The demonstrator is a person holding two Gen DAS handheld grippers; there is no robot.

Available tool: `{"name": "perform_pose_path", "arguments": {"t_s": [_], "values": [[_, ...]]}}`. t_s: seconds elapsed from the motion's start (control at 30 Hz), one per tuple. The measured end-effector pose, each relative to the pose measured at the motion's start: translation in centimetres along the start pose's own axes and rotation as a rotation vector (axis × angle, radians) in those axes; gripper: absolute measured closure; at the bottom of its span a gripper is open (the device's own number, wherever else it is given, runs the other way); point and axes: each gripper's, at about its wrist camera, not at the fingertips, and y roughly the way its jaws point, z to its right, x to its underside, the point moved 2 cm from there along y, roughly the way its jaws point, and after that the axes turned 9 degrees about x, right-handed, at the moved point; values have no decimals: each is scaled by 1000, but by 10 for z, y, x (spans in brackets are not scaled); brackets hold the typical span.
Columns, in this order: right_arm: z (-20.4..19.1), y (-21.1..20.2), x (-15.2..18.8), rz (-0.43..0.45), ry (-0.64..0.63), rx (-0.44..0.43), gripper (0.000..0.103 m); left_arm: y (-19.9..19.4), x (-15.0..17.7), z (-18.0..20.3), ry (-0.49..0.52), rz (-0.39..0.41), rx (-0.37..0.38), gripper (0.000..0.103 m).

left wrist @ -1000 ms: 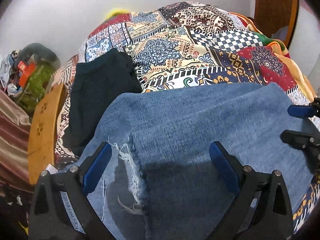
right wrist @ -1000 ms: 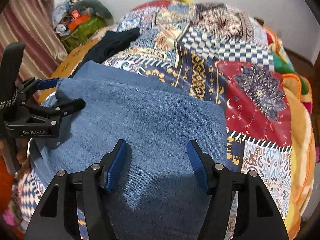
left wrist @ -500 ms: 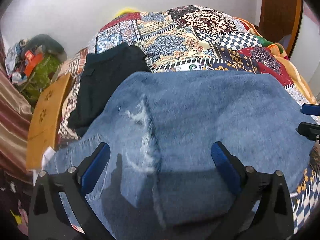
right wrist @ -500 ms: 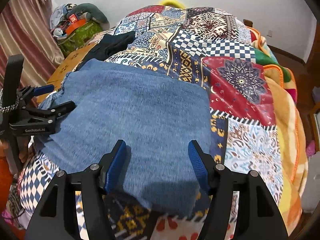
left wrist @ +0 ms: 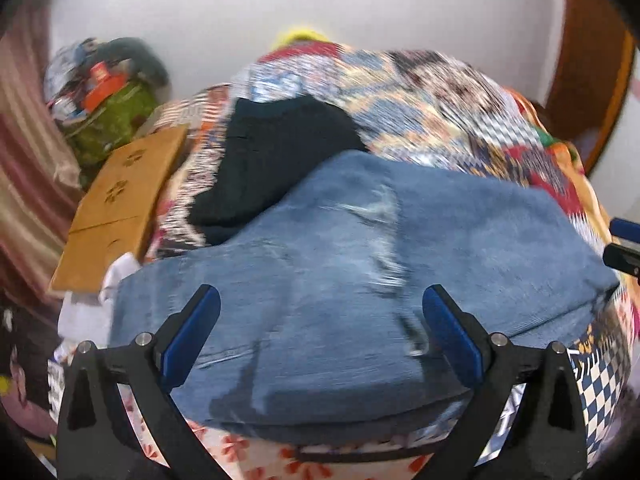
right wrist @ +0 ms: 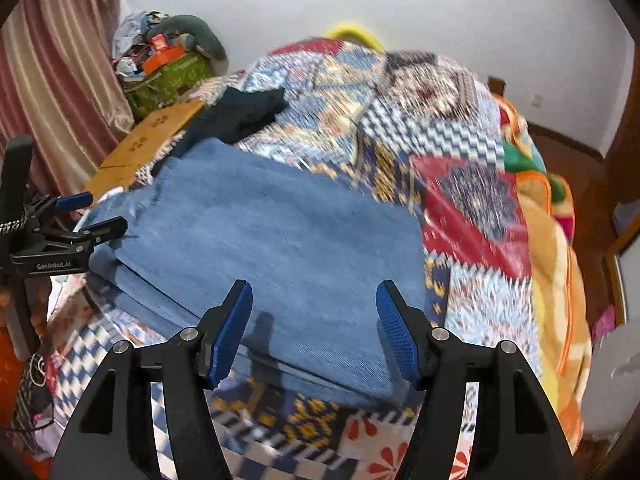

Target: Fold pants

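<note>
Both grippers stand with their blue-padded fingers spread wide and nothing between them. Left gripper (left wrist: 320,328) hovers over the near edge of the folded blue denim pants (left wrist: 360,272), its black arms framing the cloth without touching it. Right gripper (right wrist: 314,328) hangs likewise above the near right part of the same pants (right wrist: 272,248).

These pants lie as a flat, roughly rectangular stack on the patchwork bedspread of many colours (right wrist: 460,208), close to the near edge of the bed. In the right wrist view, layered edges show along the left and near sides of the stack. In the left wrist view a pale frayed patch (left wrist: 380,232) crosses the top layer, though blur makes it hard to say whether it is a rip or a raw hem.

A dark, nearly black folded garment (left wrist: 272,160) lies on the bedspread just beyond the pants, at their far left corner; the denim appears to overlap its near edge. Left of the bed a flat brown cardboard piece (left wrist: 120,204) leans by a striped pink curtain (right wrist: 60,80), and a green bag heaped with clutter (right wrist: 168,76) sits against the white wall (right wrist: 460,8).
</note>
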Motion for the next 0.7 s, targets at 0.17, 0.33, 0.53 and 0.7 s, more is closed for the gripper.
{"name": "perform_pose_path", "arguments": {"t_s": [0.17,0.33,0.53,0.7], "values": [[-34,-4,-24,66,-62,-29,39,-26,5,-56,-121,45,-35,1],[-66,13,-37,64,-104,-65,39,-39,29,-124,-279,32,-72,1],[-91,58,-32,-37,-139,-16,39,-22,75,-186,-463,-80,-92,1],[-91,79,-22,-115,-118,-21,38,5,106,-207,-617,-180,49,1]]}}
